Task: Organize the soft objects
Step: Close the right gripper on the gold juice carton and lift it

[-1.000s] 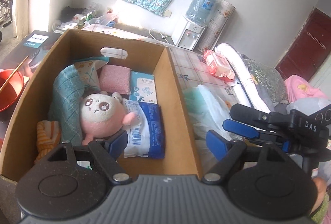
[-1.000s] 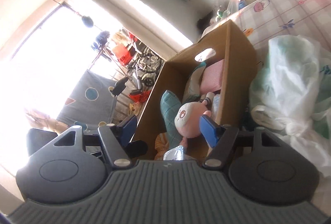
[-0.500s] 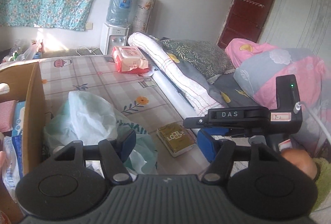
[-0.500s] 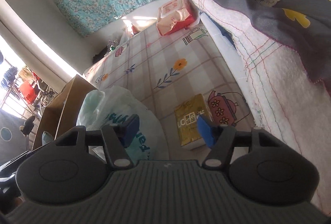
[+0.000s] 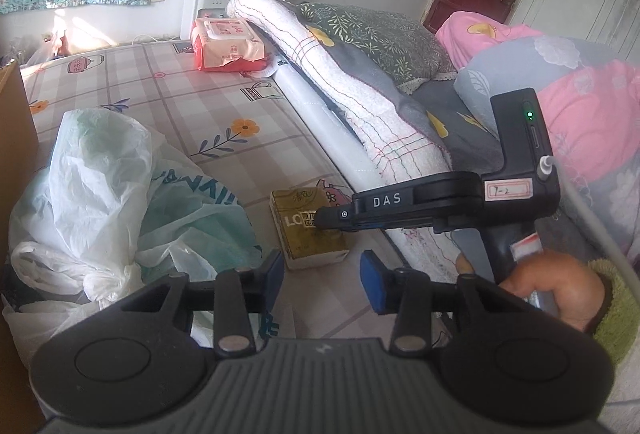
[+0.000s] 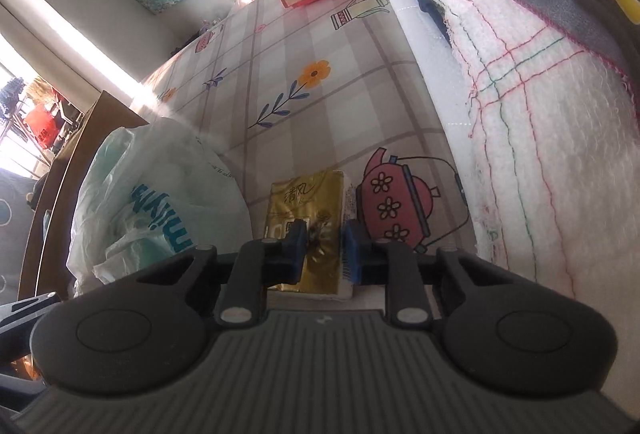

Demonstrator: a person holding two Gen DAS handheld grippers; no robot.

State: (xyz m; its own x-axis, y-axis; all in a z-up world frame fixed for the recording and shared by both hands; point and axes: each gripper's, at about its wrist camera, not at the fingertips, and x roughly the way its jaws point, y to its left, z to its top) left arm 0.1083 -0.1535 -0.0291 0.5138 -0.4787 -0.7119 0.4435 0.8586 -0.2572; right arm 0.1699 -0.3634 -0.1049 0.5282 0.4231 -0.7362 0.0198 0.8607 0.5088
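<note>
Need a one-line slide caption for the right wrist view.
Right tongs pinch the gold tissue pack on the checked bed sheet, beside a white plastic bag.

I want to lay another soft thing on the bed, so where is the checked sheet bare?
Bare sheet runs between the red wipes pack and the plastic bags, around the orange flower print. It is crowded nearer: the gold tissue pack sits between the bags and the rolled white blanket, with the right tongs closing on it.
</note>
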